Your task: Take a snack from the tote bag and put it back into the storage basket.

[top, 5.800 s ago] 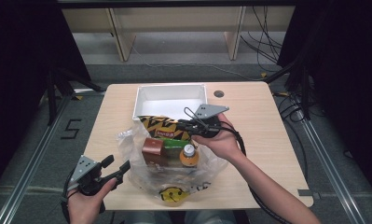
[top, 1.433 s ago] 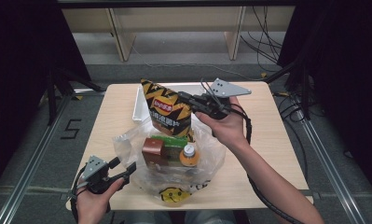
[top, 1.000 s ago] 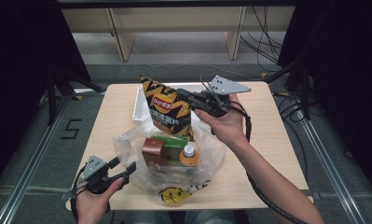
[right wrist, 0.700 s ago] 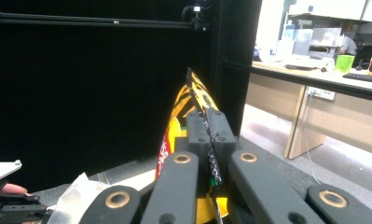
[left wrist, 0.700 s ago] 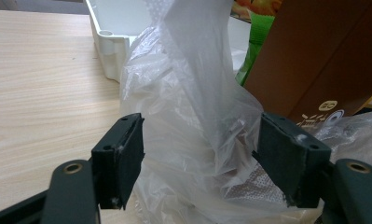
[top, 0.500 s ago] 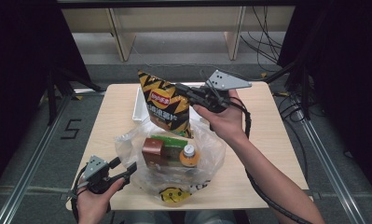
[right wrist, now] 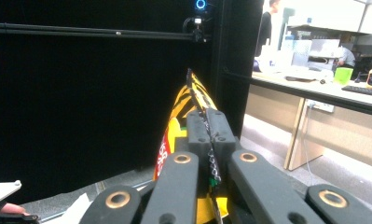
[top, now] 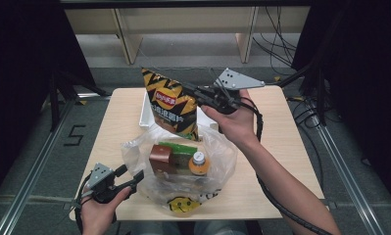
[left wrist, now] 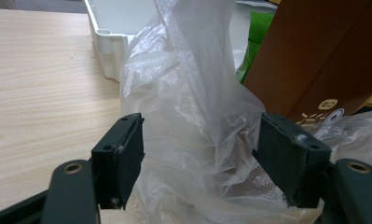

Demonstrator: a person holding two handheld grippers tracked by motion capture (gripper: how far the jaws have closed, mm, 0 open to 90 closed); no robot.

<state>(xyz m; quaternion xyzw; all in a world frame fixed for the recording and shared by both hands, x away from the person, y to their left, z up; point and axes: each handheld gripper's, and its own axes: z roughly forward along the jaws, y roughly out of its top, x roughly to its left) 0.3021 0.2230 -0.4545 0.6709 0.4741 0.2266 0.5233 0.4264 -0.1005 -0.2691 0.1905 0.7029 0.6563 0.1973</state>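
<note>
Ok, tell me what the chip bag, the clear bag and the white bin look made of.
Chip bag: glossy printed plastic film, judging by its sheen and crimped top edge. Clear bag: thin translucent plastic, crinkled and see-through. White bin: probably rigid moulded plastic, smooth with a thick rim.

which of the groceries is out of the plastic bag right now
The chip bag, held up over the white bin by the right gripper; the brown box and bottle sit inside the bag.

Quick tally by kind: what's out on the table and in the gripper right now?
Crisp bag, held by the right gripper: 1
Boxes, brown box and green box: 2
Bottle: 1
Plastic bag: 1
White tray: 1
Total: 6
</note>
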